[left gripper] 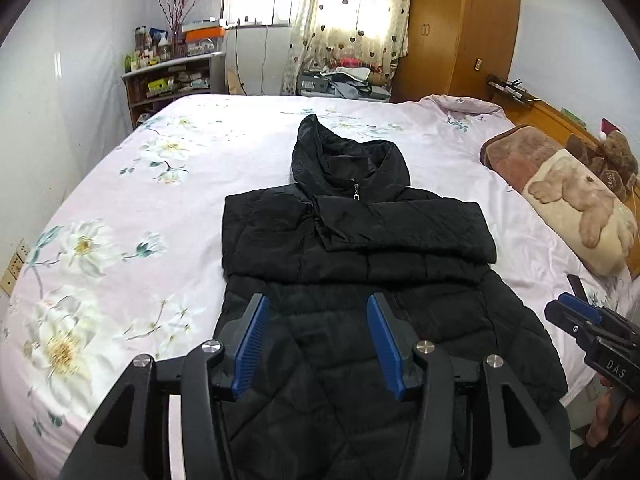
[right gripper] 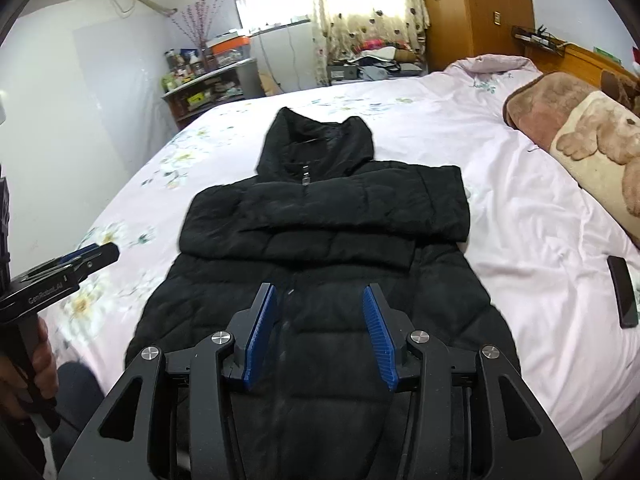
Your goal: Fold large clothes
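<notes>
- Nearest, the left gripper (left gripper: 316, 308) and right gripper (right gripper: 318, 300) hang above the hem with jaws apart, holding nothing.
- The black padded jacket (left gripper: 352, 248) lies on the floral bedsheet (left gripper: 120, 208), sleeves folded across its chest; a one-sided hem grab would likely skew the fold.
- Farther off, its puffy hood (left gripper: 332, 152) could spring the bundle open.

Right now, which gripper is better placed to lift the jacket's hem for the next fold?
Neither clearly. The left gripper and the right gripper both hover open over the black hooded puffer jacket's lower body, sleeves already folded across. The hem probably needs both, one per corner.
</notes>
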`<action>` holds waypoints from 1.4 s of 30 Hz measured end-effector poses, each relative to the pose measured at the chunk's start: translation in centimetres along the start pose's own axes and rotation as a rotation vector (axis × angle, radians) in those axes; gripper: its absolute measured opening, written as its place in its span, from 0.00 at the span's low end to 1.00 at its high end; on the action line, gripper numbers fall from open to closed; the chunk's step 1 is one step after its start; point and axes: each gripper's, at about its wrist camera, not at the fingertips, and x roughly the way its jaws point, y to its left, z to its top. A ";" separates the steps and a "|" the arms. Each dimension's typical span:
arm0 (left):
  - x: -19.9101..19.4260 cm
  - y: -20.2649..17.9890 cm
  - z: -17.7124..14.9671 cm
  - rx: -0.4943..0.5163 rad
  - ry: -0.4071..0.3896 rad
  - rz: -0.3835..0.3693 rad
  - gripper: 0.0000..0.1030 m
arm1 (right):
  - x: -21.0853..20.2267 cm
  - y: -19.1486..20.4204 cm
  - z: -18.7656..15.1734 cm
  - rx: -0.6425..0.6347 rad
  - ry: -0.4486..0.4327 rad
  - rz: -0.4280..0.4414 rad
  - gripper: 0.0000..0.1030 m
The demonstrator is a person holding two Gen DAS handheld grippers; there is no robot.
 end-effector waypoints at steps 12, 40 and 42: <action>-3.5 0.7 -1.5 0.006 -0.028 -0.012 0.53 | -2.7 2.6 -1.0 -0.045 -0.022 0.018 0.50; -4.0 0.0 -0.6 0.022 -0.023 -0.001 0.58 | -3.2 3.8 0.8 -0.037 -0.047 0.037 0.55; -3.9 -0.3 -0.2 0.026 -0.025 0.002 0.58 | -3.0 3.6 1.2 -0.029 -0.048 0.037 0.55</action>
